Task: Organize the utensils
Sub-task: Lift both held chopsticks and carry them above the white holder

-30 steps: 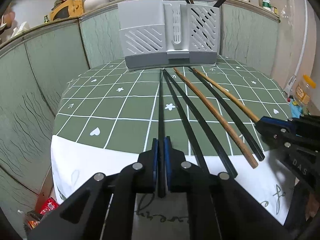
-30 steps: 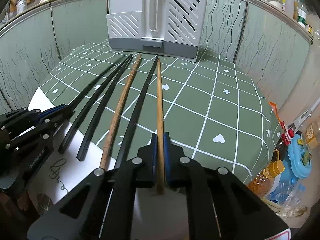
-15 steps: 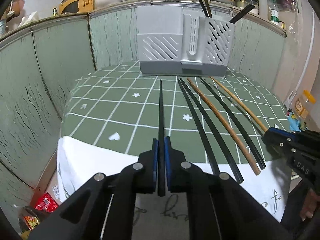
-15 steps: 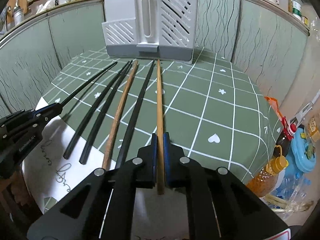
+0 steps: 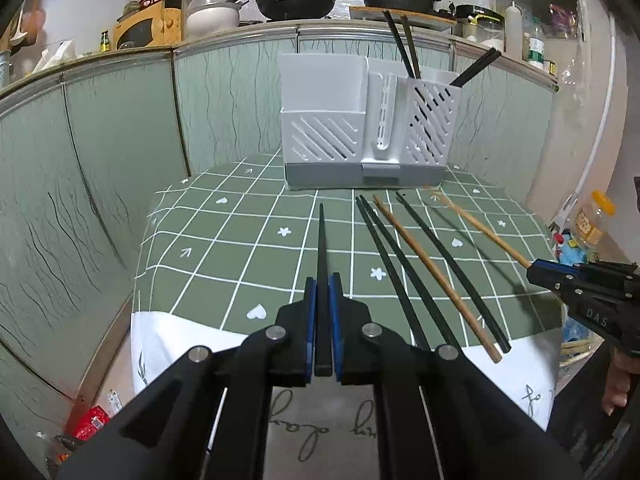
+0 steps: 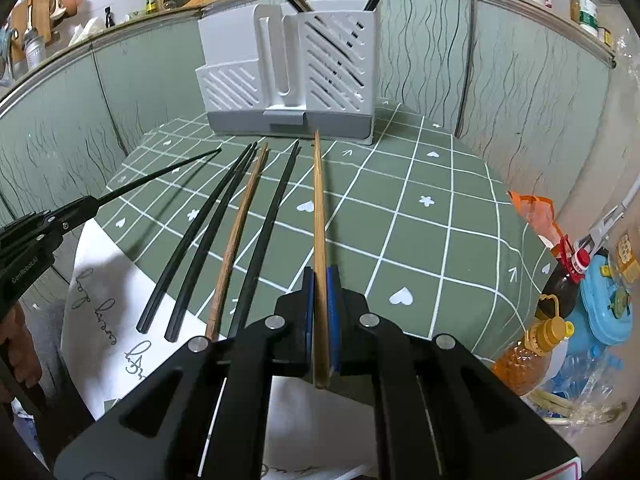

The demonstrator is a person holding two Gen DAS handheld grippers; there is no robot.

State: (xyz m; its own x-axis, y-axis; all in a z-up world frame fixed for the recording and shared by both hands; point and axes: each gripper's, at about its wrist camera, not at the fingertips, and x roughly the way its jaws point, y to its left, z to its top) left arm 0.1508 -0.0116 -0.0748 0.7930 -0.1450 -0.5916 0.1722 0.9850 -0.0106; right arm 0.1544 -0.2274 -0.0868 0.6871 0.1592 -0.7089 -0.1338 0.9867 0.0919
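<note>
1. Green wavy-patterned wall panels are seen around a table covered by a green checked cloth with white hearts and stars.
2. At the far edge of the table a white and grey slotted plastic utensil holder is stood upright; dark chopsticks are seen sticking out of its taller right compartment.
3. A long black chopstick is pinched by its thick end between the pressed-together fingers of the left gripper, its tip pointed towards the holder and raised off the cloth.
4. A light wooden chopstick is clamped in the same way by the right gripper, its tip close to the holder's base.
5. Between the two held sticks, three black chopsticks and one brown wooden chopstick are laid side by side on the cloth.
</note>
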